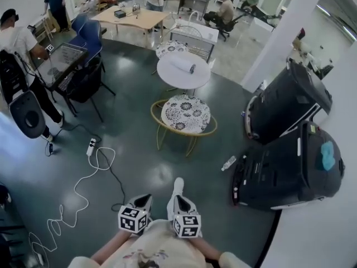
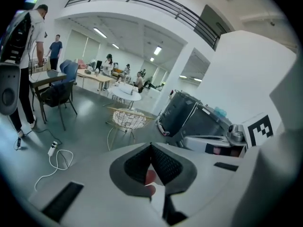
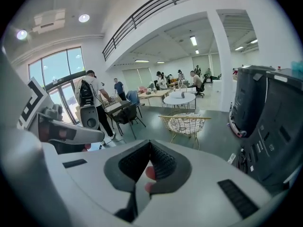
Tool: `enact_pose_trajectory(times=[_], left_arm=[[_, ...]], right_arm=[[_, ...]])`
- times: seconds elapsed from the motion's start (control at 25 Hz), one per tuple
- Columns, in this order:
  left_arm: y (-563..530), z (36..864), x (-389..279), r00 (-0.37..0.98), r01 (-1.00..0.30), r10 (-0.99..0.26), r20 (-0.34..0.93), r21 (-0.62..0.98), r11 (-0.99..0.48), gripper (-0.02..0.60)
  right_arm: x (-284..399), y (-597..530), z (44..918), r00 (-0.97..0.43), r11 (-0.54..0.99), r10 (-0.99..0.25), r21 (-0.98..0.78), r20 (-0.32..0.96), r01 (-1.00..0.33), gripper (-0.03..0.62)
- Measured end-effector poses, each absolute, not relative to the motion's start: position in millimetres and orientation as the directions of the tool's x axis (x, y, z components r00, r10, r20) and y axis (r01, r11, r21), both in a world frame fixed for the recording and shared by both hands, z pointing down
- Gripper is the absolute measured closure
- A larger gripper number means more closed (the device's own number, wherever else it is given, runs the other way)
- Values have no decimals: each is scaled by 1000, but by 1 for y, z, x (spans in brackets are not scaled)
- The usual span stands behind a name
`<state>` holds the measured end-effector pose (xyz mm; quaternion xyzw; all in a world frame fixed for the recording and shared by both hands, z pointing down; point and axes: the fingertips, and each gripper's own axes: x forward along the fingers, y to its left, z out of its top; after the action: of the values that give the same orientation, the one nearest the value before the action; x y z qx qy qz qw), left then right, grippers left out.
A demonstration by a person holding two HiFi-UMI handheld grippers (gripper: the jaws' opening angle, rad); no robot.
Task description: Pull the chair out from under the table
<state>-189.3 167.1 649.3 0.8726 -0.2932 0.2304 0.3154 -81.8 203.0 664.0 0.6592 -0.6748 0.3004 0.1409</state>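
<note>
A chair (image 1: 186, 115) with a gold wire frame and a patterned cushion stands on the near side of a round white table (image 1: 183, 70), far ahead of me. It also shows in the left gripper view as the chair (image 2: 129, 119) before the table (image 2: 128, 93), and in the right gripper view as the chair (image 3: 185, 123) before the table (image 3: 179, 99). My left gripper (image 1: 143, 200) and right gripper (image 1: 179, 201) are held side by side close to my body, well short of the chair. Both the left gripper (image 2: 151, 148) and the right gripper (image 3: 149, 144) are shut with nothing held.
Two big black cases (image 1: 290, 161) stand at the right beside a white pillar (image 1: 279, 35). A power strip with a white cable (image 1: 91, 146) lies on the floor at the left. A black chair (image 1: 83, 80), a speaker (image 1: 27, 113) and a person (image 1: 17, 43) are farther left. A second patterned chair (image 1: 170, 49) sits beyond the table.
</note>
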Motion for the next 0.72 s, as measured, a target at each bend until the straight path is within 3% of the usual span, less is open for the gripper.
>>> enact_pose_trajectory(times=[0.56,0.72], left_arm=[[-29,631,-19,662,-742,-516,544,377,-554,580],[-54,636,5,621,-778,-541,567,358,-517,580]], right_arm=[[64,-19,633,-235,168,-839,-178,491,-970,585],[71,-48,658,-331,254,-766,-214,550,-943,585]])
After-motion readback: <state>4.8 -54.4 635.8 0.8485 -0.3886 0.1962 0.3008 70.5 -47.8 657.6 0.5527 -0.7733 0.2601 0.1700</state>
